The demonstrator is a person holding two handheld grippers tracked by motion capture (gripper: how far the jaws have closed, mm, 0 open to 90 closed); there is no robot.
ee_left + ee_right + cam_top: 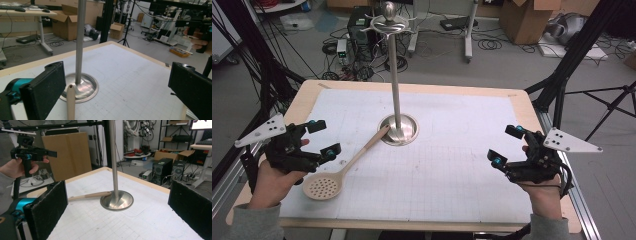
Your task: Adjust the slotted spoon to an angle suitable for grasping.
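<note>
Both grippers wide open, holding nothing. Left gripper [323,137] hovers just beside the spoon [343,169], which lies flat w/ handle tip on the stand [398,131] base. Likely next: grab mid-handle squarely — then lift level. Right gripper [506,145] well apart.

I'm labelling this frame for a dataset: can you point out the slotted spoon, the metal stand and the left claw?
slotted spoon [323,187]: high view, on its perforated round bowl.
metal stand [395,80]: high view, midway up its upright pole.
left claw [323,138]: high view, midway between its two open fingertips.
</note>
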